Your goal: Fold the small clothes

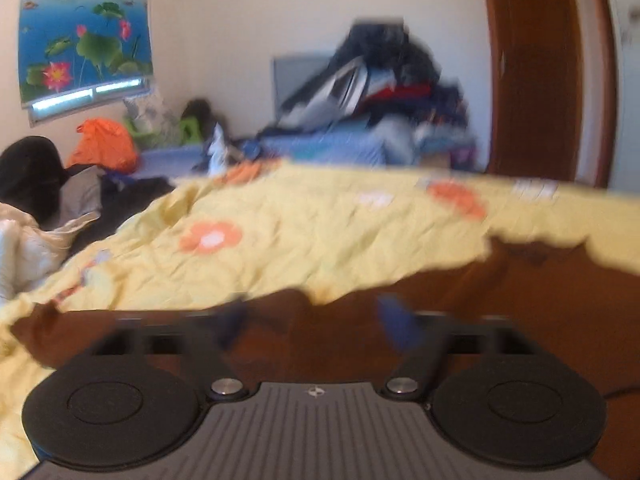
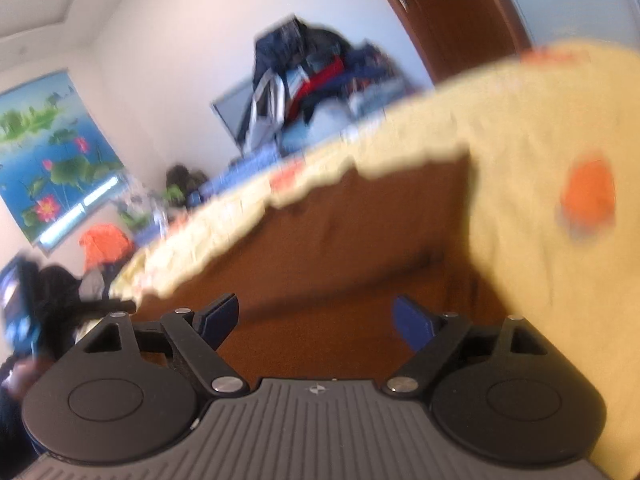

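Observation:
A yellow cloth with orange flowers [image 1: 280,240] lies crumpled across a brown surface [image 1: 520,300], its ragged near edge just beyond my left gripper [image 1: 316,322]. That gripper is open, its blue pads [image 1: 400,324] wide apart over bare brown surface with nothing between them. In the right wrist view the same yellow cloth [image 2: 540,140] bulges close on the right and stretches away to the left over the brown surface [image 2: 340,240]. My right gripper [image 2: 316,320] is open too, and its blue pads [image 2: 220,318] are clear of the cloth. Both views are blurred.
A heap of dark clothes [image 1: 380,80] rises at the back beside a brown wooden door [image 1: 532,68]. An orange bag [image 1: 104,144], a black bundle [image 1: 28,168] and a pale quilted cloth [image 1: 24,244] lie at the left. A lotus poster [image 1: 84,32] hangs on the wall.

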